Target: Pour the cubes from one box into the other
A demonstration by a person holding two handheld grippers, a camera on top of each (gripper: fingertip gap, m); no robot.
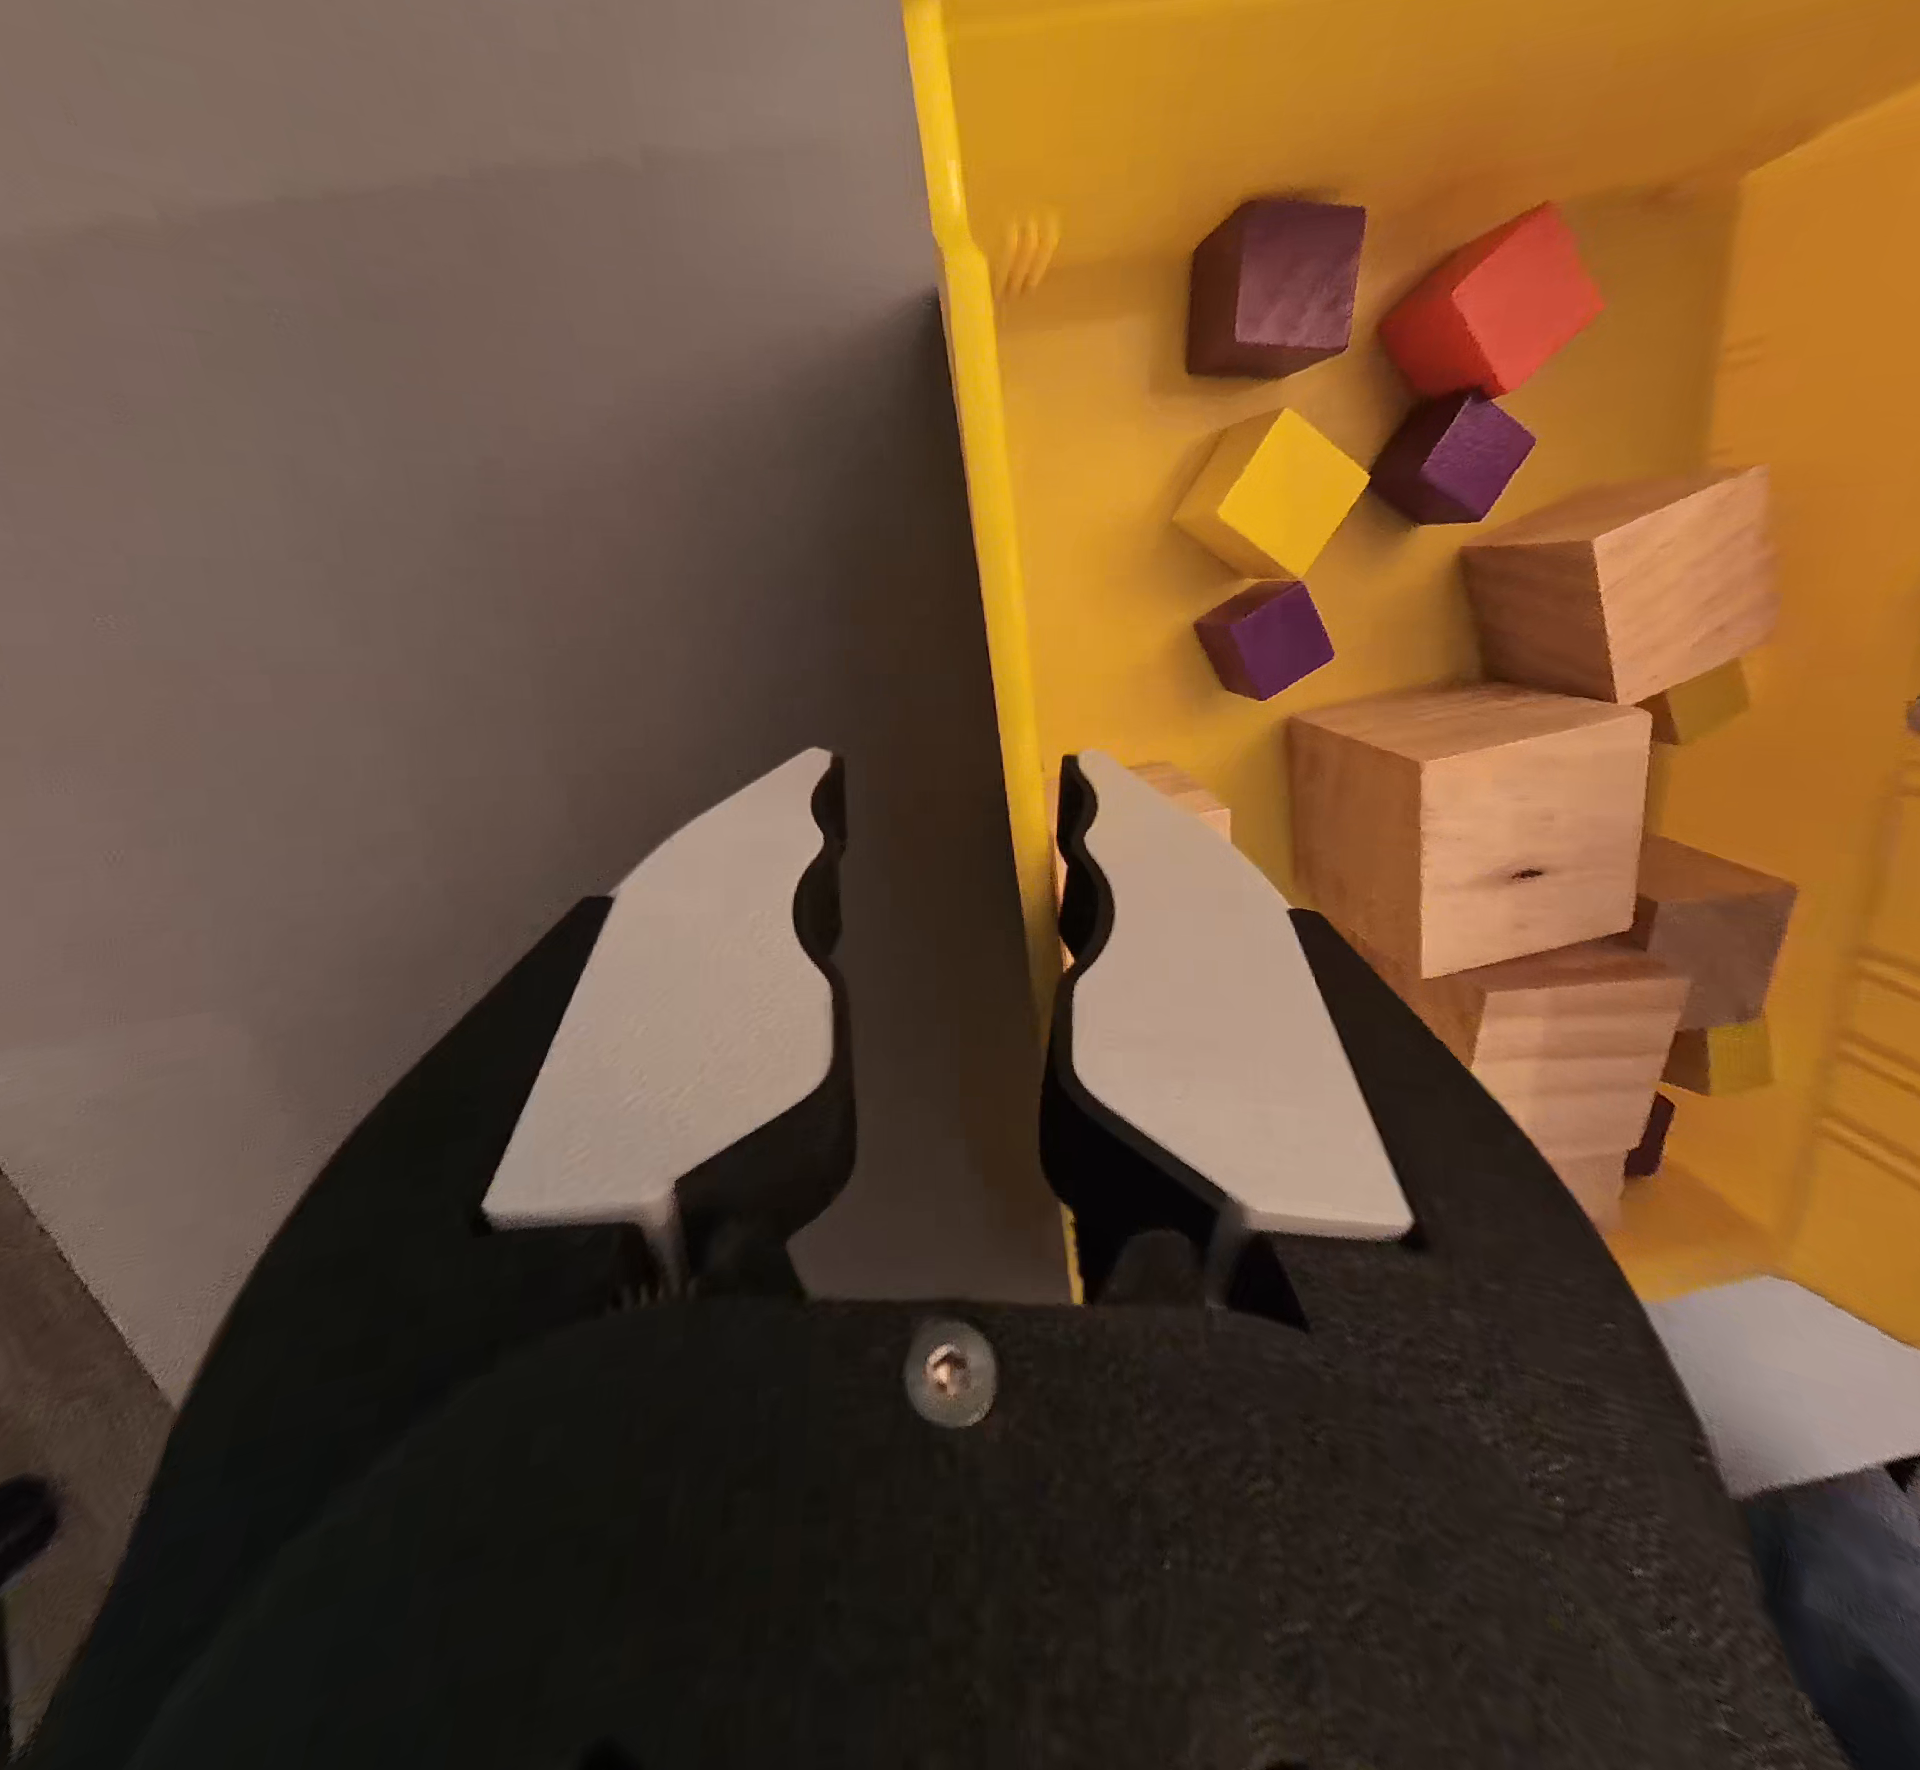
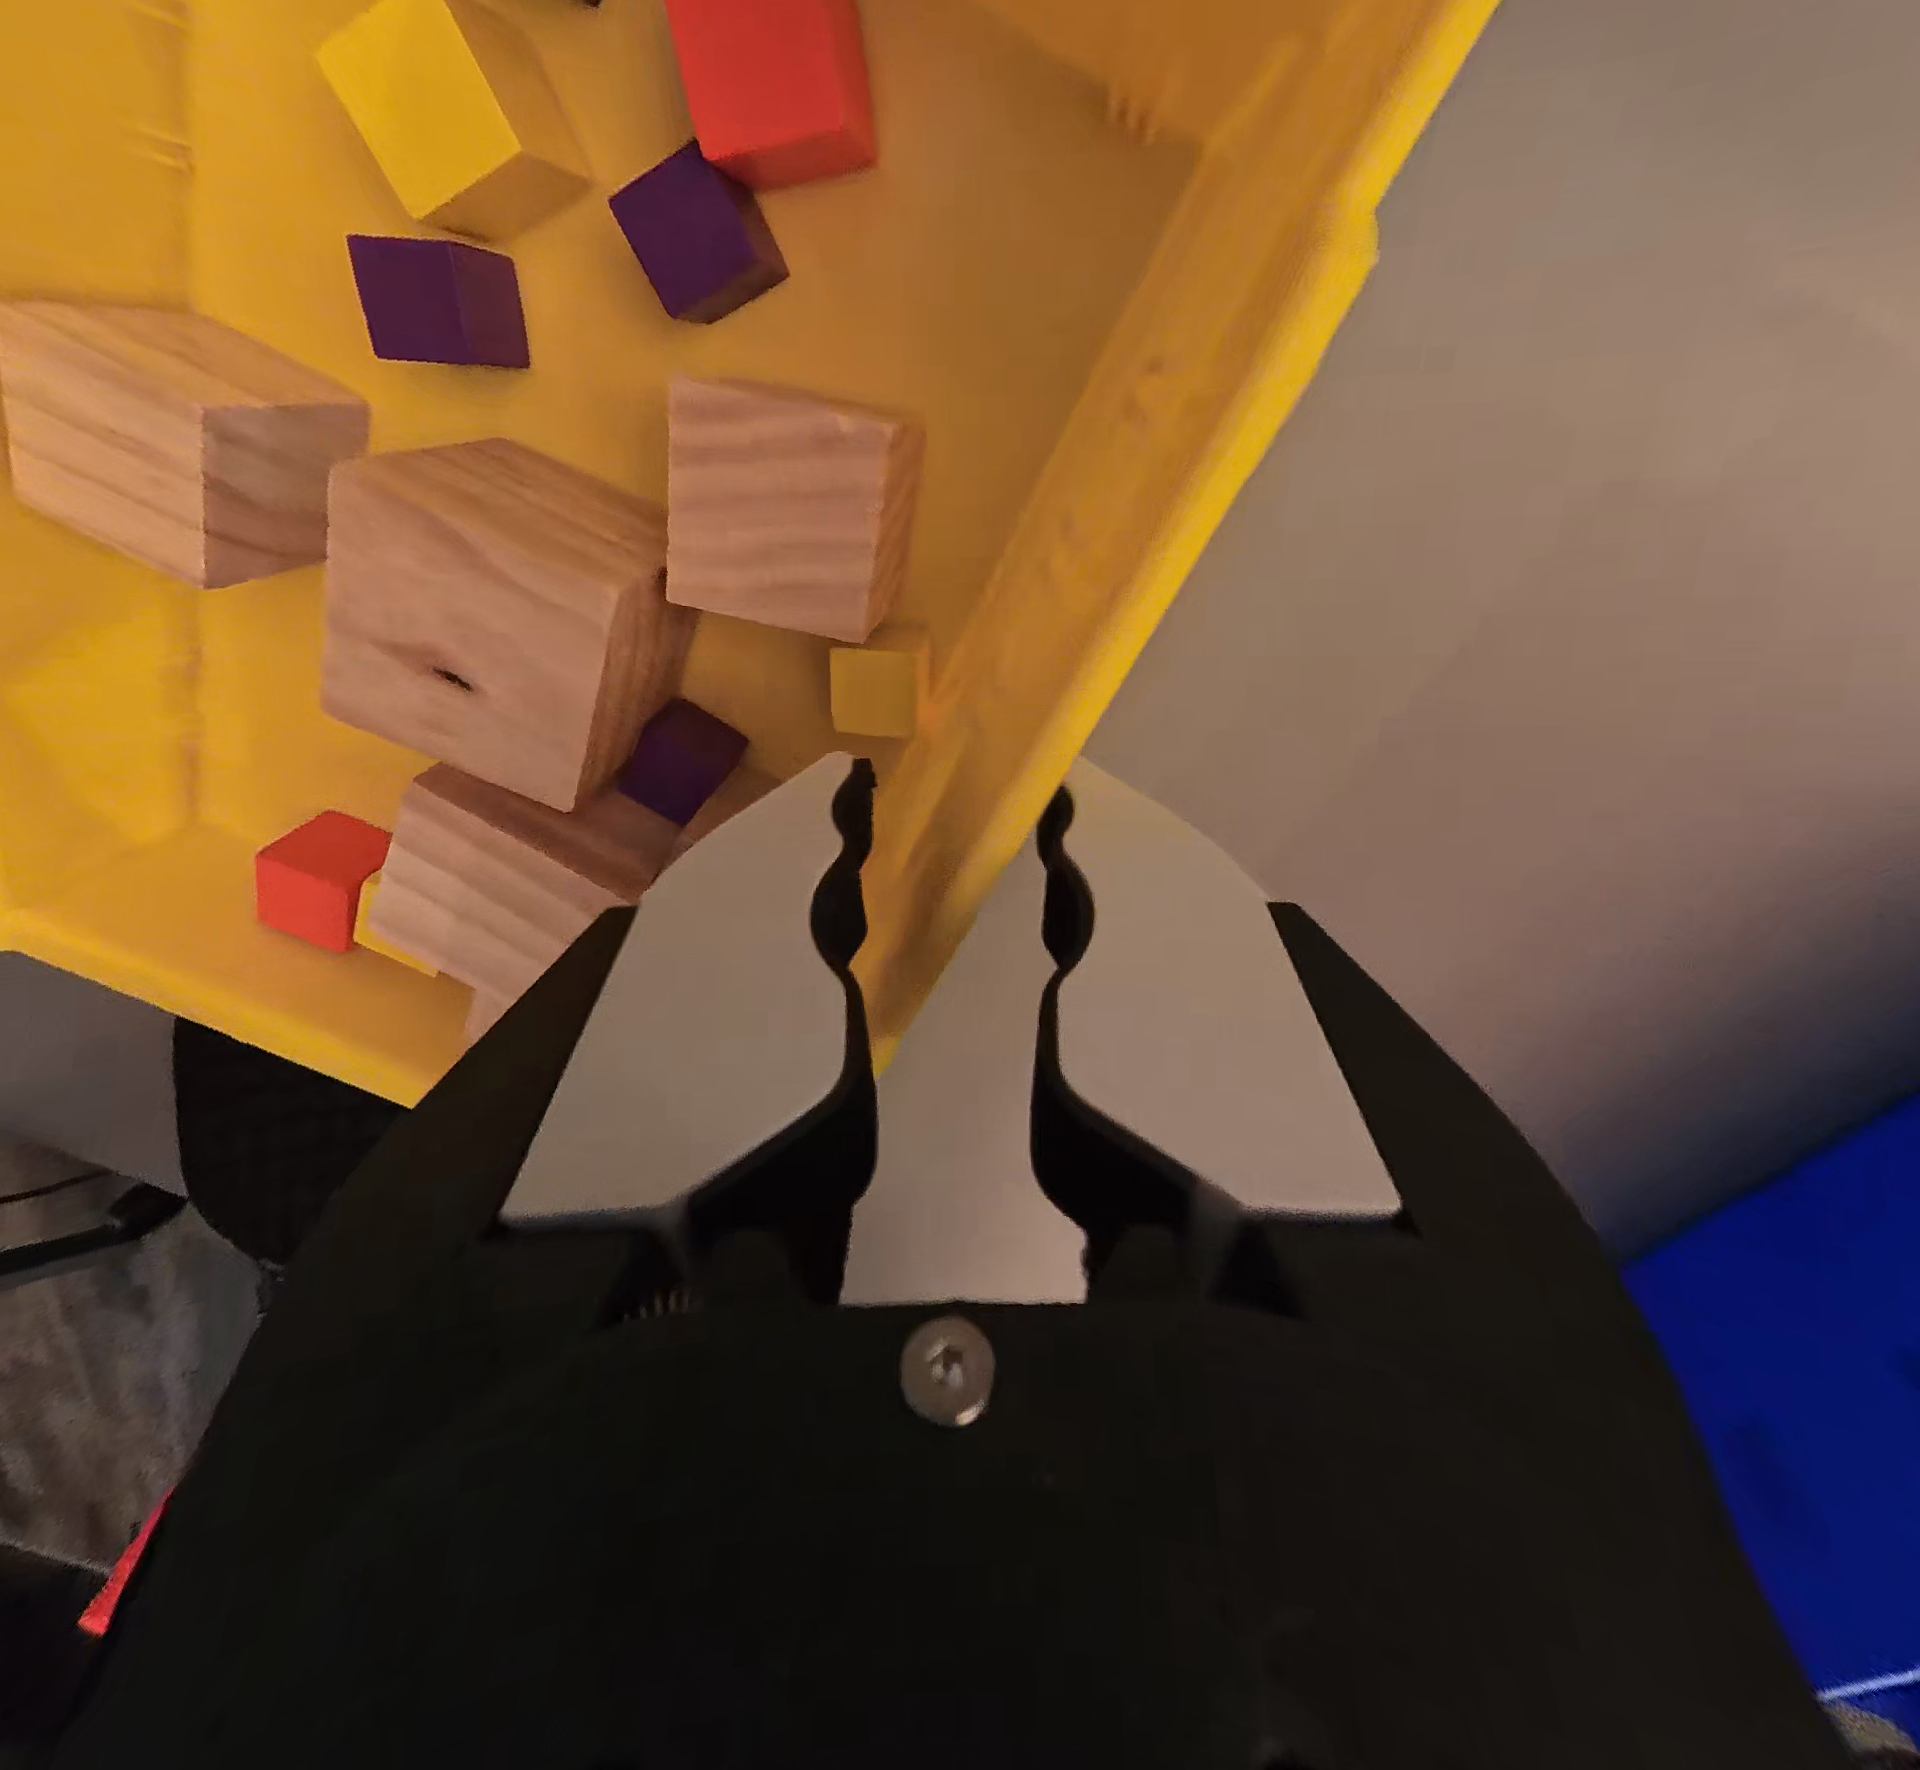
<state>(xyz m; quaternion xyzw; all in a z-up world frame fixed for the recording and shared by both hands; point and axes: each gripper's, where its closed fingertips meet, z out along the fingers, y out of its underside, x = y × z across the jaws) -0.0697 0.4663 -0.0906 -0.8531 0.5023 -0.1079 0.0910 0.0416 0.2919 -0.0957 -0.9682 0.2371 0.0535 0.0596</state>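
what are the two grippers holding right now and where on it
Both hold the yellow box of cubes by its side walls: the left gripper straddles one wall's rim, the right gripper the opposite wall's rim.

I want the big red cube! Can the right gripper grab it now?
Probably not. The right gripper is clamped on the yellow box wall, so it isn't free, and the big red cube sits farther inside.

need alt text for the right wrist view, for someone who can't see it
The right hand-held gripper straddles the side wall of a tilted yellow box, one finger inside and one outside. Inside it, plain wooden cubes and smaller red, purple and yellow cubes lie scattered; a blue surface shows at lower right.
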